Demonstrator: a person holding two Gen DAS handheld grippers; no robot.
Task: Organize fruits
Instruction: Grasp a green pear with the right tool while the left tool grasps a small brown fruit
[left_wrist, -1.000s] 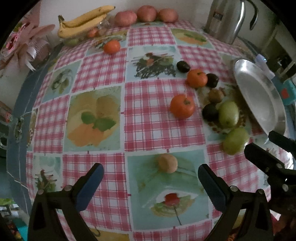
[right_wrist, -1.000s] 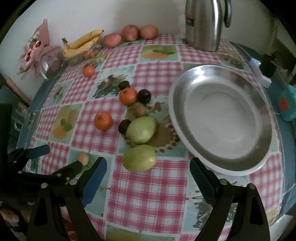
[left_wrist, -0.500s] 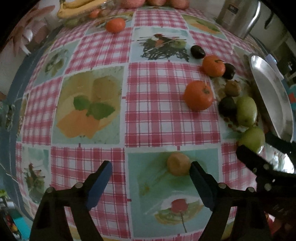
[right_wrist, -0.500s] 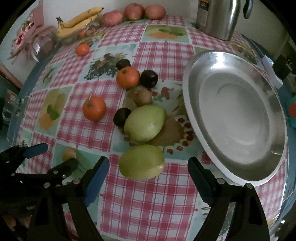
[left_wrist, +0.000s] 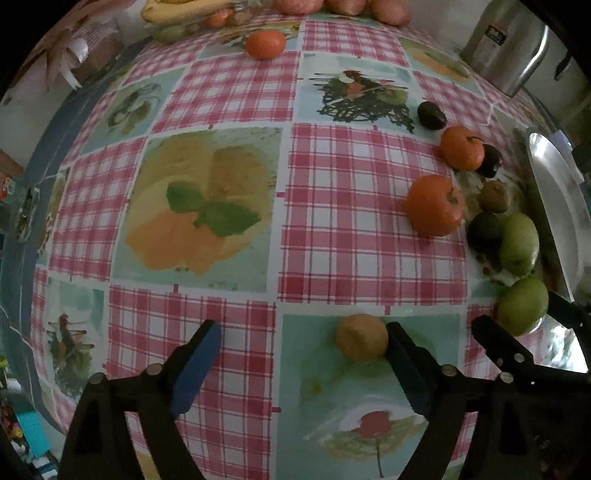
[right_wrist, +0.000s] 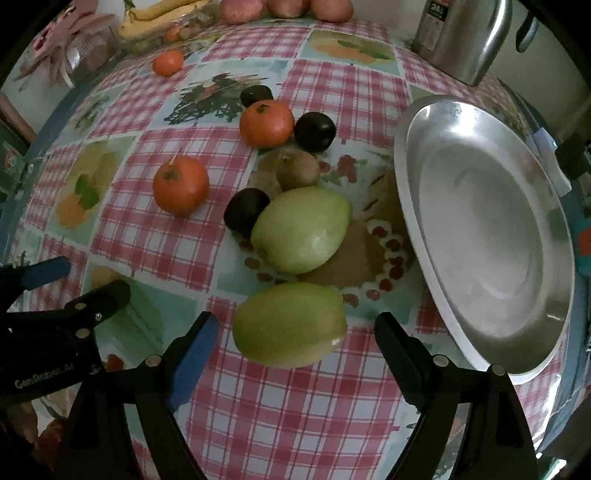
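The surface (left_wrist: 354, 229) is covered in a red-and-white check set with pale teal picture squares. Two pale green fruits (right_wrist: 301, 229) are seen at the middle of the right wrist view, beside two orange fruits (right_wrist: 181, 188) and dark, near-black ones (right_wrist: 314, 132). A brown fruit (right_wrist: 297, 171) is shown among them, and a tan one (left_wrist: 362, 341) low in the left wrist view. A silver plate (right_wrist: 417, 177) is seen at right. Blue pads (right_wrist: 192, 350) are borne on black claws. Yellow bananas (right_wrist: 162, 13) are seen at upper left.
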